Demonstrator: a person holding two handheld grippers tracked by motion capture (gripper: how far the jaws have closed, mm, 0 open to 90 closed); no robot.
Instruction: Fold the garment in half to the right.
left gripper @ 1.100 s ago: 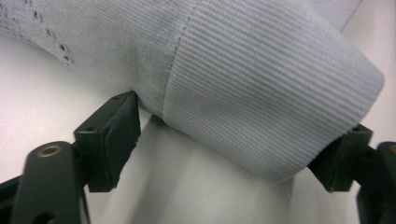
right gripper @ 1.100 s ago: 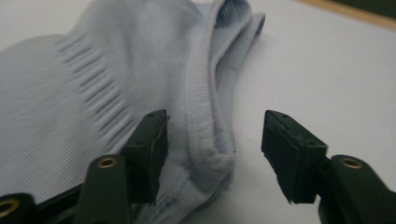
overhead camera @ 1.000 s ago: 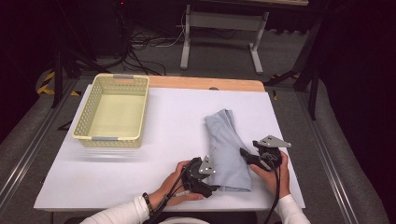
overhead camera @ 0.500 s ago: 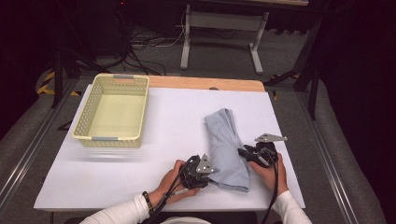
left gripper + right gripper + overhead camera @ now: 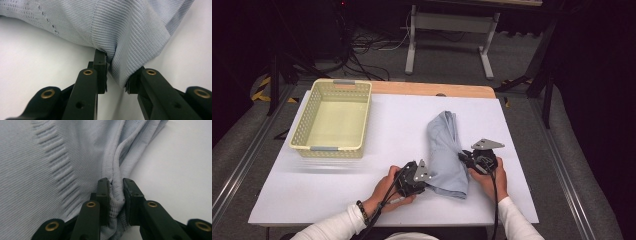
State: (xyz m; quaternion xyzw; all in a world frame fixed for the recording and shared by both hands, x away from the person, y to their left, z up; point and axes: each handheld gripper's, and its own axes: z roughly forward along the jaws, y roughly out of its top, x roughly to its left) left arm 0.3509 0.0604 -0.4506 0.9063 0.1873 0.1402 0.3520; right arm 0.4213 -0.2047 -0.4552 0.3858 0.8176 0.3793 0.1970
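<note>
1. A pale blue knitted garment (image 5: 446, 150) lies bunched in a long heap on the white table (image 5: 392, 130), right of the middle, running from the far side toward the near edge.
2. The left gripper (image 5: 428, 184) sits at the near-left corner of the garment, held in the person's left hand (image 5: 388, 187). Its jaws have just been closing, and in the left gripper view a fold of the ribbed cloth (image 5: 125, 37) is pinched between the two black pads (image 5: 100, 65), so the tool is narrow and holding fabric.
3. The right gripper (image 5: 462, 158) meets the garment's right edge, a little farther from the person than the left one, held in the right hand (image 5: 489, 180). Its jaws have also just been closing; the right gripper view shows a doubled hem of the garment (image 5: 113, 177) squeezed between its pads (image 5: 103, 192), gripped tight.
4. The two grippers stand on opposite sides of the near end of the garment, with cloth spanning between them.
5. A pale yellow perforated basket (image 5: 332, 148) stands on the far-left part of the table, well apart from the garment and both hands.
6. Grey floor and a metal stand's legs (image 5: 447, 47) lie beyond the far edge.
</note>
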